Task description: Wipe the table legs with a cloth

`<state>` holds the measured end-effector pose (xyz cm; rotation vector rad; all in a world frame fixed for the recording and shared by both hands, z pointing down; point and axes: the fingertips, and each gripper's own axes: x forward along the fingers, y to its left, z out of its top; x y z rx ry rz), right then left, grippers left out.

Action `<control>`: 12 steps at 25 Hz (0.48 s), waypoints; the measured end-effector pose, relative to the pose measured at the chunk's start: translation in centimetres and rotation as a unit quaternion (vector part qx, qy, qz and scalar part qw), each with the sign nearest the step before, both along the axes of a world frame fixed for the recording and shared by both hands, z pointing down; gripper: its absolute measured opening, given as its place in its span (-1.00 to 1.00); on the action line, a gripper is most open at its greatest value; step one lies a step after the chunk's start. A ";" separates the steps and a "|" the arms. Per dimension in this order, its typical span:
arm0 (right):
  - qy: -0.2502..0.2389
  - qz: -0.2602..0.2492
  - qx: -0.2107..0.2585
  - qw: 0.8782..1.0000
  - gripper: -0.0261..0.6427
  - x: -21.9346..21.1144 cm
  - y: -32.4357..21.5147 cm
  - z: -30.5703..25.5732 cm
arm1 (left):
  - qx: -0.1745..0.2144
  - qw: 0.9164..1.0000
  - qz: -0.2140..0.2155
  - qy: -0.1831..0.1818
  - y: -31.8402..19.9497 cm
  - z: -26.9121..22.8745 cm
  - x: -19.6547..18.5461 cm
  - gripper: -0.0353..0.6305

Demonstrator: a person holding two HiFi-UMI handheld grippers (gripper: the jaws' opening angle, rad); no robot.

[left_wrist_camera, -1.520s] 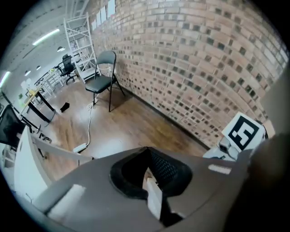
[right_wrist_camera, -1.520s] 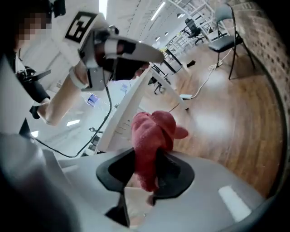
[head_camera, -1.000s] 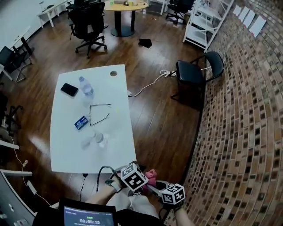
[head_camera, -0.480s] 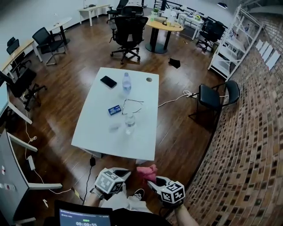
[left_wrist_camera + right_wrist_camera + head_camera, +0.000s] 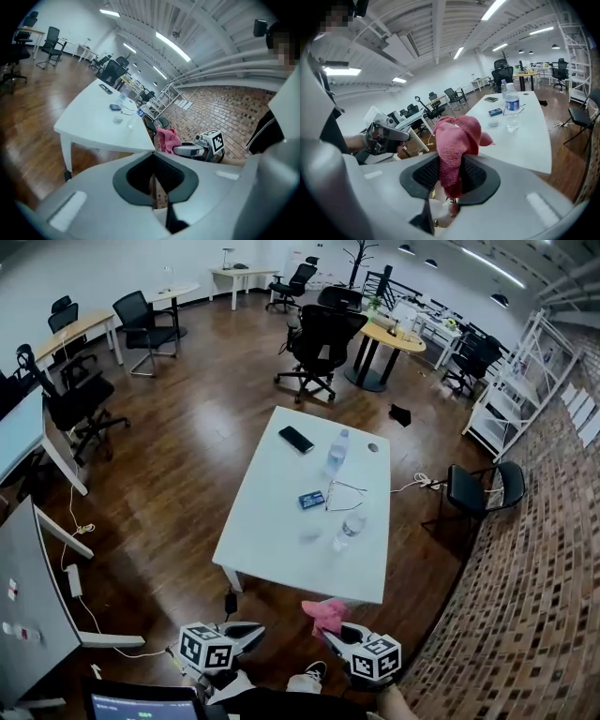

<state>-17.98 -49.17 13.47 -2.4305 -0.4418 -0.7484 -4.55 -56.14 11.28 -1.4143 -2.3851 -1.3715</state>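
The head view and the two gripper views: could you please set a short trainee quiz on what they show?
1. True or false: the left claw grips the pink cloth.
2. Beside the glasses on the white table lies: A a blue packet; B a plate; C a mug.
3. Fill in: seen from the head view, the phone lies at the table's ___ end.
Key: 1 false, the right claw grips it; 2 A; 3 far.

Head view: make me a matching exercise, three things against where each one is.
Things:
1. pink cloth
2. black phone
3. water bottle

Places:
A. stands upright on the white table
B. clamped in the right claw
C. lies flat on the table

Pairs: 1-B, 2-C, 3-A.
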 end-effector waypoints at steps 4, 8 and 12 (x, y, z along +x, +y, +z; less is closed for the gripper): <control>0.001 0.010 -0.001 1.000 -0.62 8.1 -2.3 1.0 | 0.000 1.000 -0.014 -0.013 -3.1 1.5 7.5 -0.89; -0.004 0.003 -0.005 1.000 -0.62 17.1 -5.6 -0.6 | -0.010 0.998 -0.046 -0.030 -5.4 -0.3 17.7 -0.89; -0.021 -0.004 -0.016 1.000 -0.62 22.1 -7.3 -2.3 | -0.029 0.996 -0.075 -0.042 -6.9 -2.8 25.6 -0.89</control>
